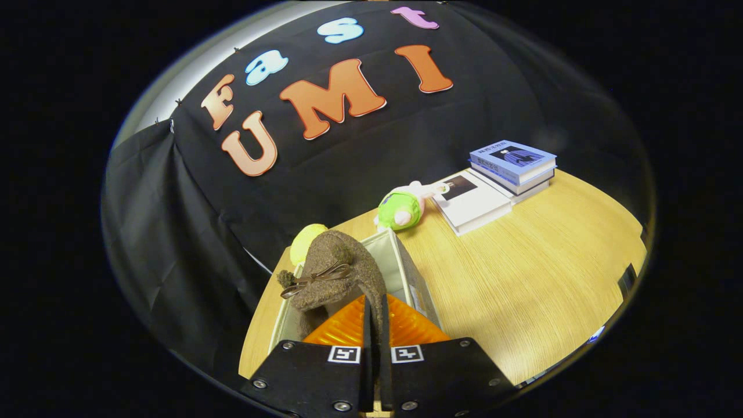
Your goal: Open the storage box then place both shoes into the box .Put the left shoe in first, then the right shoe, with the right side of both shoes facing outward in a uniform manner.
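Jaws: the gripper (376,325) is seen with its two fingers drawn nearly together, only a thin gap left, clamped on the rear edge of a brown felt shoe (339,276).
Shoe: it is held up just ahead of the fingers, toe pointing away, a thin dark bow (313,277) tied across its top; it hangs over the open storage box (406,264).
Box: a pale fabric box, lid off, its light lining seen beyond the shoe; it stands on the desk directly under the fingers. Whether the shoe touches the box cannot be told.
Desk: a light wood-grain surface (540,278), bare on the side away from the box.
Beyond the box: a yellow-green soft ball (305,241) lies just behind the shoe; a green and pink plush toy (403,208) lies near the box's far corner.
Books: a white book (473,203) lies flat beside the toy, and a stack of blue books (514,165) rests partly on it.
Room: black cloth (174,244) is hung as the wall behind the desk.
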Demonstrator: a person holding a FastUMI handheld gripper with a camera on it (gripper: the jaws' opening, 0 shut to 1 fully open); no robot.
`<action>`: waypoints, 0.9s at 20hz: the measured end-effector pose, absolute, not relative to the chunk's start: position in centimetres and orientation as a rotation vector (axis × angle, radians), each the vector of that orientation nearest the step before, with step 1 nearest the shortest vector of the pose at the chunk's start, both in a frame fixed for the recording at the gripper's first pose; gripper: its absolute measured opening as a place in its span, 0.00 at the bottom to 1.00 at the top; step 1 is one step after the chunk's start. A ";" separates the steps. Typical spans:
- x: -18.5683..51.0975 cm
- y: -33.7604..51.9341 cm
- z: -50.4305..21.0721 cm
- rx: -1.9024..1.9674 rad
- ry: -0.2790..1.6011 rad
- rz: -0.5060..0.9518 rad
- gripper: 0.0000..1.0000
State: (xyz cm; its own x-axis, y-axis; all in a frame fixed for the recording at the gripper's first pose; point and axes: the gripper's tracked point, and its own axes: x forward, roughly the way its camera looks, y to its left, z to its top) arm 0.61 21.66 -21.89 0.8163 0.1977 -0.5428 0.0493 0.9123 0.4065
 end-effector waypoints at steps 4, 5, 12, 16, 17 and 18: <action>0.9 20.0 -19.1 0.407 0.529 0.063 0.41; 1.0 19.1 -18.6 0.388 0.509 0.051 0.52; 1.7 15.2 -12.7 0.252 0.386 0.048 0.98; 1.0 12.3 -7.9 0.180 0.292 0.051 0.98; 0.7 11.4 -6.9 0.154 0.267 0.043 0.98; 0.5 10.7 -5.9 0.126 0.245 0.038 0.98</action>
State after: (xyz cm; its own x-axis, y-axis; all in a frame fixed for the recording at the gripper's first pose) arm 0.51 10.65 -5.88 0.9695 0.0524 -0.2394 -0.0219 0.9915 0.1285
